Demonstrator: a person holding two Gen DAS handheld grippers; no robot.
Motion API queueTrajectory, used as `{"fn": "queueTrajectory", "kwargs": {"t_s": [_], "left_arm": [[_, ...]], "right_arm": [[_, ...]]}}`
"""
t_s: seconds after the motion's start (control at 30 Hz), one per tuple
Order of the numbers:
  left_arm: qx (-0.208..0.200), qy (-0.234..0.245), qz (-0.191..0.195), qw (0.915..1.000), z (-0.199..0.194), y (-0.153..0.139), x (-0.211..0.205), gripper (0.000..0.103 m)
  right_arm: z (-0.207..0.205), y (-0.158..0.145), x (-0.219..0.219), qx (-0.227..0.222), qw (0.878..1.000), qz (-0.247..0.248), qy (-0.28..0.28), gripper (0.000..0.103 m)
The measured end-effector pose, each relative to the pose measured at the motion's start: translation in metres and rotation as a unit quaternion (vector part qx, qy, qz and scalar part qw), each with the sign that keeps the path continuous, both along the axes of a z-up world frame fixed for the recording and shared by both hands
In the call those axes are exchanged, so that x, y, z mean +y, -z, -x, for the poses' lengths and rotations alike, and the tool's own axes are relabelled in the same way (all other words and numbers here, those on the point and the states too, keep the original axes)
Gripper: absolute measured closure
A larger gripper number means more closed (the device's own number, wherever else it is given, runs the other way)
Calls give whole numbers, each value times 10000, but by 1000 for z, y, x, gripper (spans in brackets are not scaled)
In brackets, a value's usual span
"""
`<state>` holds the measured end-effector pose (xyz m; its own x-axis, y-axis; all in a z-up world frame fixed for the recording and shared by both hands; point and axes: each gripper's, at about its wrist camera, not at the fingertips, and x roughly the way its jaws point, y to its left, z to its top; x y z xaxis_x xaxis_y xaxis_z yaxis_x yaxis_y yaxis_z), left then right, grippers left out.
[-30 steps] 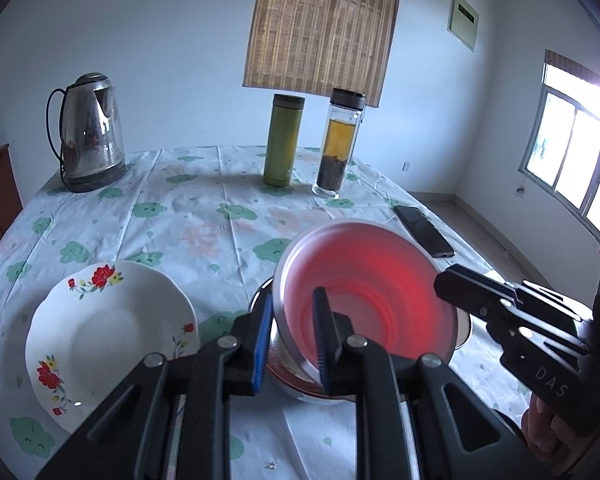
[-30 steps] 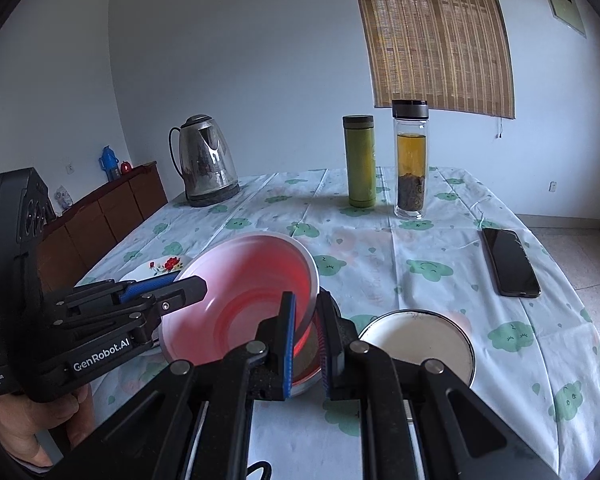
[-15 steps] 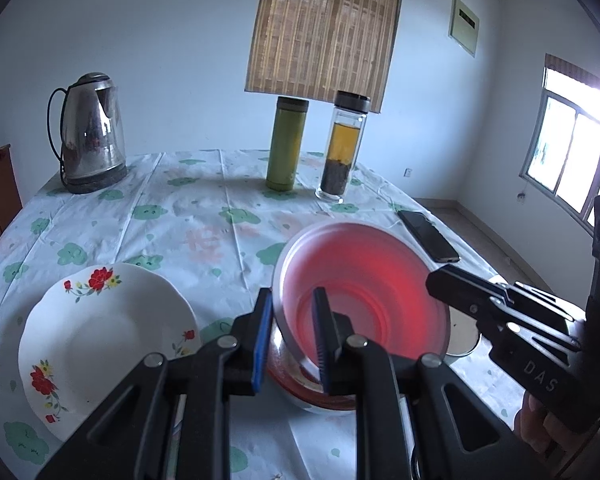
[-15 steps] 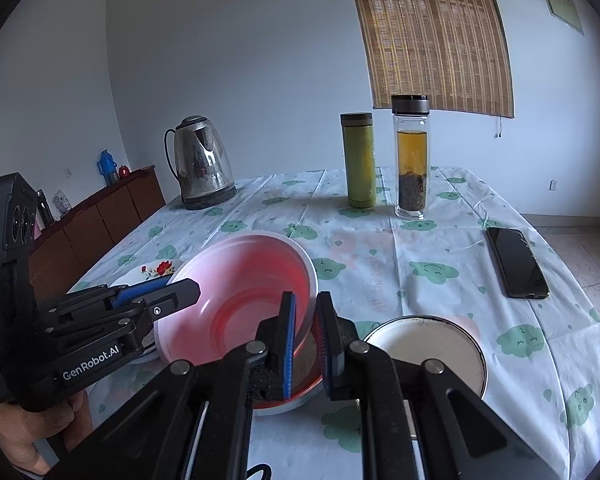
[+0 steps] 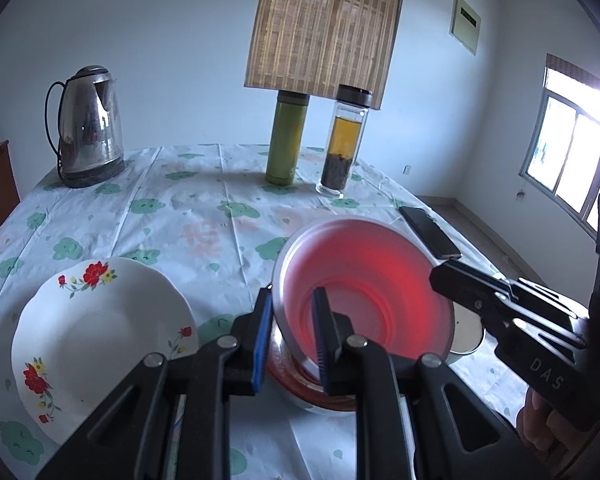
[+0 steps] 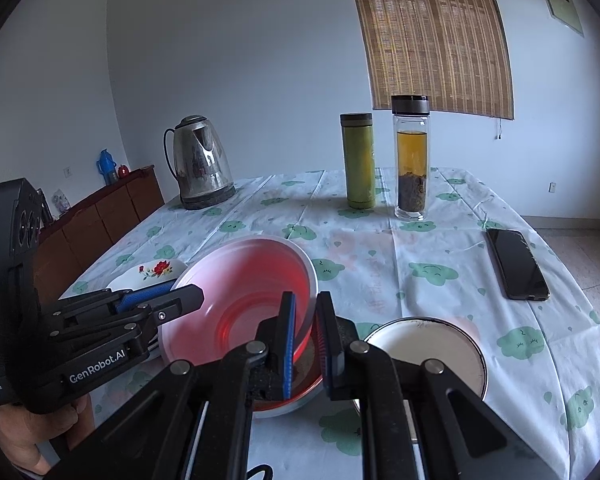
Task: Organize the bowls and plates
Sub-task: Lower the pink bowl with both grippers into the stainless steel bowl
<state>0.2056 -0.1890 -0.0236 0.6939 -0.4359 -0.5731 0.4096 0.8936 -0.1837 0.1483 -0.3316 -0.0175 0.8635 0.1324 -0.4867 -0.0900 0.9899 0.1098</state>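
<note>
- cabinet [image 6: 100,216] far left in the right wrist view, brown wood, small blue and red items on top
- kettle [image 5: 88,124] steel, back left of the surface [image 5: 204,216], which has a white cloth with green cloud print
- flowered plate [image 5: 100,336] white with red flowers, flat on the surface, front left, just beside the bowl stack, empty
- left gripper [image 5: 290,340] jaws closed on the near-left rim of the pink bowl [image 5: 364,292], one blue pad outside the wall, the other inside
- pink bowl translucent, red glow inside, tilted with its mouth toward the cameras, held off the surface at both sides of its rim; sits over a red bowl [image 5: 312,388], can't tell if the two touch
- red bowl under it, dark brown inside, white rim, resting on the surface
- green flask [image 5: 286,136] and glass tea bottle [image 5: 344,140] upright side by side at the back, centre
- right gripper [image 6: 304,344] jaws clamped on the pink bowl's other rim edge, wall pinched between the pads
- white dish [image 6: 428,352] right of the stack, round, dark rim, empty, on the surface, near the red bowl
- phone [image 6: 516,264] black, face up, right edge of the surface, well apart from the dishes
- window [image 5: 572,168] far right wall, bright
</note>
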Motion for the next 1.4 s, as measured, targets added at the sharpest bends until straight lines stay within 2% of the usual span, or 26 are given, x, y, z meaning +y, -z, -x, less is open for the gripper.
{"fn": "queueTrajectory", "kwargs": {"t_s": [0.5,0.87,1.4], "left_arm": [[81,20,-41,10000,-4,6,-2,86],[229,43,-206,9995,-9,18,-6,86],[187,69,-317,9993,-9,19,-8,86]], "right_arm": [[-5,9,-3,181,9998,-86,-8,92],[-9,15,-5,303,9994,-158,2,91],[-15,25,-9,455,9987,-233,2,91]]}}
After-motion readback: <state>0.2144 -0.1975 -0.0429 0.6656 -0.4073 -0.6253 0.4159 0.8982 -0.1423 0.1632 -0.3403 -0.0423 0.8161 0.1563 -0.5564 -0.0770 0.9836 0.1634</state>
